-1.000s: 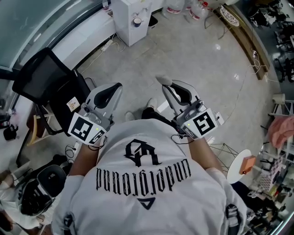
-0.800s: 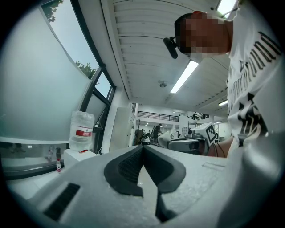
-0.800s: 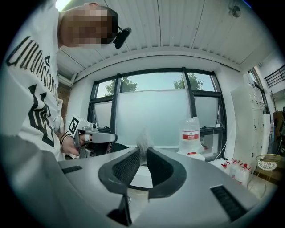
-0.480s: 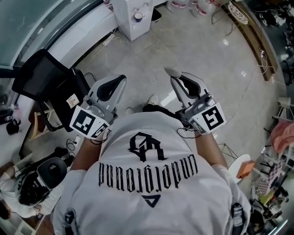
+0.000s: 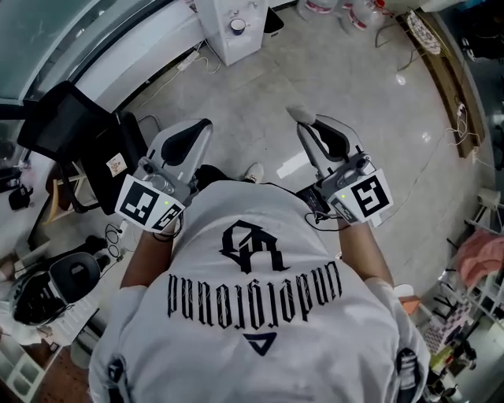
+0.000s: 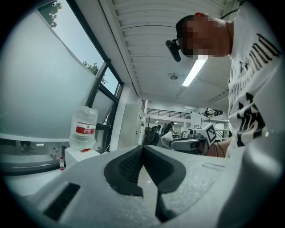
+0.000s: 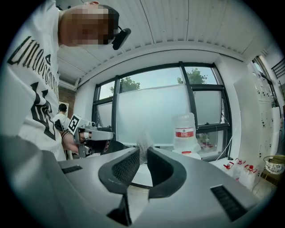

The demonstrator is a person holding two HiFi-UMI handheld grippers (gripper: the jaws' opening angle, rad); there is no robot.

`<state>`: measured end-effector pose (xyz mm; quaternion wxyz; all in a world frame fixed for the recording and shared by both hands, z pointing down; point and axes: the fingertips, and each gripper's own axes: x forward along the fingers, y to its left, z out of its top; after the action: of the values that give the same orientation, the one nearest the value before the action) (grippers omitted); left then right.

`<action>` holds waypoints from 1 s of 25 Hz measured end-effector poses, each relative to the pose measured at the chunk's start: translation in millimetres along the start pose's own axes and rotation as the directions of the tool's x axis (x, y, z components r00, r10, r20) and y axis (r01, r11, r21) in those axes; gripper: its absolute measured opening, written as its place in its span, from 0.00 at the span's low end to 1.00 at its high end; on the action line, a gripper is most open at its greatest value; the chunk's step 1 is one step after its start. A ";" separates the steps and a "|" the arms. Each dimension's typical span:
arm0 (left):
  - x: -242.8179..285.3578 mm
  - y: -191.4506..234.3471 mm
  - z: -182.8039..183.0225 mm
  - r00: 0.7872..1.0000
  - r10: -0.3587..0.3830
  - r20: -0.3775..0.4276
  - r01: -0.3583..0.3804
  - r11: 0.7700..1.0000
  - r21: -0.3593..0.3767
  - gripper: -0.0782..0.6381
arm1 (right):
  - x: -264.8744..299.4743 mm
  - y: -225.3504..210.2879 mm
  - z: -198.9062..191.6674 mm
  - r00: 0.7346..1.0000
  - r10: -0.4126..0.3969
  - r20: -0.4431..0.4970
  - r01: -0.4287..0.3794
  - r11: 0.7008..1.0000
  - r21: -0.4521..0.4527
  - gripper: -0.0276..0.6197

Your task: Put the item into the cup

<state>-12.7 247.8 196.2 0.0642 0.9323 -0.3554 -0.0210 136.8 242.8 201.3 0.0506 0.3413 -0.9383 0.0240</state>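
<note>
I see no table in any view; the person stands over a grey tiled floor. My right gripper [image 5: 304, 118] is held out in front of the body, shut on a small pale crumpled item [image 5: 301, 115]. In the right gripper view that item [image 7: 144, 143] sticks up between the black pads [image 7: 127, 167]. My left gripper [image 5: 201, 126] is held level beside it, shut with nothing between its pads [image 6: 131, 162]. A small round cup-like thing [image 5: 236, 26] sits on a white cabinet [image 5: 224, 39] far ahead.
A black office chair [image 5: 71, 130] stands at the left. Another person [image 5: 39, 295] sits at the lower left. A large water bottle [image 6: 83, 129] stands by the window. More bottles [image 5: 354, 12] and a wooden bench [image 5: 445, 71] are at the upper right, with shelves [image 5: 465, 315] at the right.
Both grippers have drifted up and a little apart in the head view, and the floor has slid beneath them. The right gripper keeps its hold on the pale item; the left stays shut.
</note>
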 end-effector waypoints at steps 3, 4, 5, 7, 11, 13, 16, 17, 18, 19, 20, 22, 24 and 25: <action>9.2 -2.2 -2.6 1.000 0.004 -0.014 -0.004 1.000 0.007 0.13 | -1.1 -10.7 -2.6 1.000 0.007 0.002 -0.007 1.000 0.006 0.13; 11.9 -1.3 -3.1 1.000 0.005 -0.016 -0.005 1.000 0.010 0.13 | -0.1 -14.2 -3.1 1.000 0.006 0.003 -0.006 1.000 0.007 0.13; 14.5 0.7 -3.1 1.000 0.005 -0.016 -0.005 1.000 0.011 0.13 | 1.6 -17.5 -3.4 1.000 0.006 0.005 -0.006 1.000 0.008 0.13; 19.9 6.4 -2.4 1.000 0.002 -0.015 -0.002 1.000 0.011 0.13 | 6.2 -23.6 -3.2 1.000 0.001 0.008 -0.001 1.000 0.013 0.13; 32.2 23.5 0.3 1.000 -0.015 -0.009 0.015 1.000 0.014 0.13 | 18.9 -34.7 -3.0 1.000 -0.011 0.004 0.011 1.000 0.016 0.13; 38.8 33.4 1.2 1.000 -0.017 -0.002 0.017 1.000 0.004 0.13 | 24.9 -39.1 -5.2 1.000 -0.016 -0.006 0.016 1.000 0.016 0.13; 48.5 43.6 4.7 0.999 -0.033 0.005 0.033 0.999 -0.001 0.13 | 34.2 -44.4 -6.5 0.999 -0.028 -0.016 0.029 0.999 0.027 0.13; 51.7 46.8 5.6 0.999 -0.043 0.005 0.043 0.999 0.002 0.13 | 37.9 -46.6 -6.1 0.999 -0.034 -0.017 0.035 0.999 0.028 0.13; 54.4 50.7 6.0 0.999 -0.052 0.004 0.052 0.999 0.003 0.13 | 42.2 -49.1 -5.7 0.999 -0.040 -0.018 0.040 0.999 0.029 0.13; 56.2 55.6 5.9 0.998 -0.059 0.004 0.059 0.998 0.002 0.13 | 47.5 -51.7 -5.4 0.999 -0.044 -0.021 0.045 0.999 0.028 0.13; 56.8 61.9 5.6 0.998 -0.064 0.002 0.064 0.998 0.000 0.13 | 53.9 -53.8 -5.4 0.999 -0.048 -0.023 0.048 0.998 0.027 0.13; 55.0 78.6 5.5 0.998 -0.065 0.001 0.065 0.998 -0.003 0.13 | 70.4 -56.6 -5.5 0.998 -0.050 -0.028 0.051 0.998 0.023 0.13; 52.3 99.7 6.7 0.998 -0.059 0.004 0.059 0.998 -0.009 0.13 | 89.9 -59.6 -4.4 0.998 -0.054 -0.031 0.054 0.998 0.018 0.13; 51.4 110.3 7.2 0.998 -0.057 0.006 0.057 0.998 -0.016 0.13 | 99.6 -61.7 -3.0 0.998 -0.061 -0.032 0.061 0.998 0.013 0.13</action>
<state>-47.7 131.3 204.2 0.0699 0.9415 -0.3285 -0.0285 100.9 132.3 216.1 0.0639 0.3697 -0.9263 0.0345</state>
